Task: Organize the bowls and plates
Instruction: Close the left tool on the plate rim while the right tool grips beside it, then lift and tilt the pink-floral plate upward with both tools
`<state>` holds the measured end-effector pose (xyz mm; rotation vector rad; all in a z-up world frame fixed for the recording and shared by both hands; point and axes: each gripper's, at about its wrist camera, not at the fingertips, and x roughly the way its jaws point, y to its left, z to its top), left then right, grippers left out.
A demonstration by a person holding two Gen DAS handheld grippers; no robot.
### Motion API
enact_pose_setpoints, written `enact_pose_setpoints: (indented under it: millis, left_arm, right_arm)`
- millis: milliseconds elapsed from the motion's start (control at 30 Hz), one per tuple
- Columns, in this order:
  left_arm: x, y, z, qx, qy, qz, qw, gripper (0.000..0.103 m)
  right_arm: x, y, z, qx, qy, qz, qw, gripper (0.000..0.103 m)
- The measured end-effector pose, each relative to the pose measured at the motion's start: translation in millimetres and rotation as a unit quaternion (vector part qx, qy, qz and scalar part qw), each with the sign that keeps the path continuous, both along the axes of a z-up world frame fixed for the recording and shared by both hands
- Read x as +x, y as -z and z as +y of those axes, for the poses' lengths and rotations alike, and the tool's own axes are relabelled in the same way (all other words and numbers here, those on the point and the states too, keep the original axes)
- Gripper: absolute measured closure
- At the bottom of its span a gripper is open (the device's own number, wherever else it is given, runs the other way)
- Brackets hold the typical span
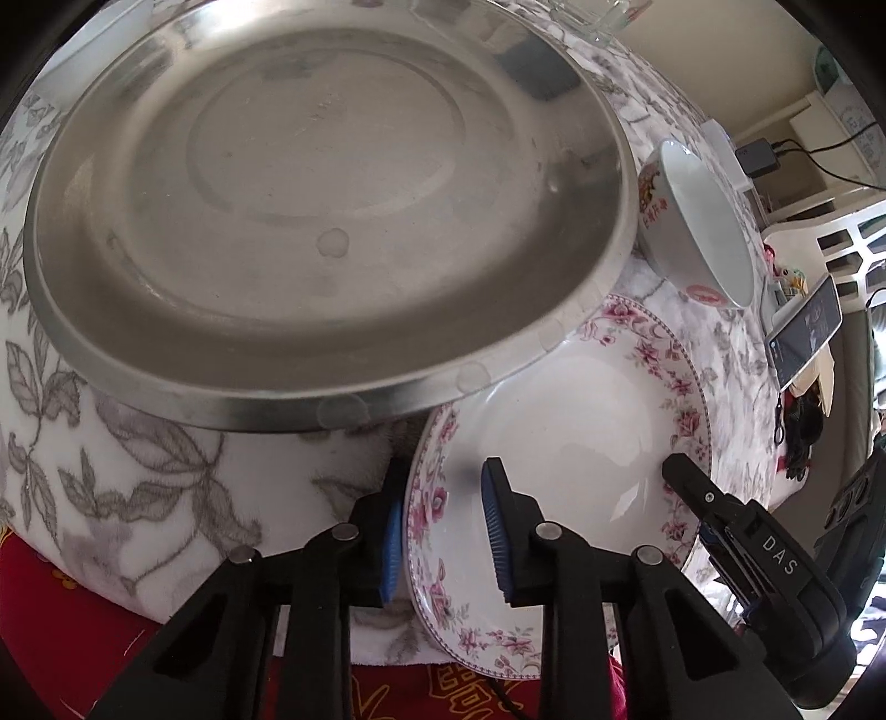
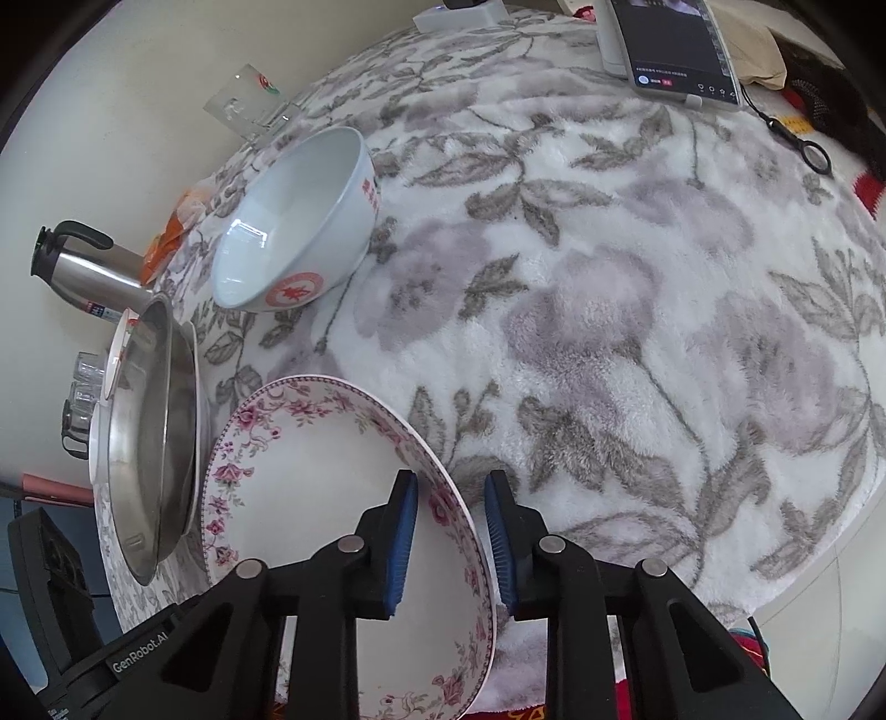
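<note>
A white plate with a pink flower border (image 1: 581,421) (image 2: 310,498) lies on the leaf-patterned cloth. My left gripper (image 1: 443,531) straddles its left rim, jaws open, pads not pressed on it. My right gripper (image 2: 451,545) straddles the opposite rim, jaws open too; its black body also shows in the left wrist view (image 1: 736,531). A large steel plate (image 1: 326,205) (image 2: 158,437) sits just beyond, its edge over the floral plate's rim. A white bowl with red print (image 1: 700,221) (image 2: 299,221) stands further off.
A phone (image 2: 675,44) (image 1: 805,327) lies at the cloth's far side. A glass cup (image 2: 249,102), a steel thermos (image 2: 88,271) and small glasses (image 2: 83,387) stand by the wall. Red cloth (image 1: 66,603) borders the near edge.
</note>
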<state>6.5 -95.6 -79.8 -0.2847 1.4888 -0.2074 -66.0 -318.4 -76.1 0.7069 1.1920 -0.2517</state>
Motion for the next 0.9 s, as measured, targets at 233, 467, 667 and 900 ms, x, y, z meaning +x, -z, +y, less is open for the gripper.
enact_pose_setpoints:
  millis: [233,467,667,900]
  left_arm:
    - [2.0,1.2,12.0,0.0,-0.001,-0.002,1.0,0.079]
    - [-0.6,-0.8,4.0,0.009,0.002,-0.005,0.9999,0.081]
    - [-2.3,-12.9,-1.4,0.01,0.007,-0.021,0.9997,0.081]
    - [-5.5,-22.9,-12.0,0.003,0.027,-0.033,0.9991,0.081]
  right_arm:
    - [7.1,-1.8,8.1,-0.017,-0.013,0.003,1.0,0.076]
    - [7.2,-7.0,11.2,-0.024,-0.016,-0.01,1.0,0.081]
    - [4.3,-22.6,13.0,-0.047,-0.026,-0.038,0.998,0.083]
    - [-4.5,-30.3,0.3,-0.047,-0.009,-0.055,0.997,0.083]
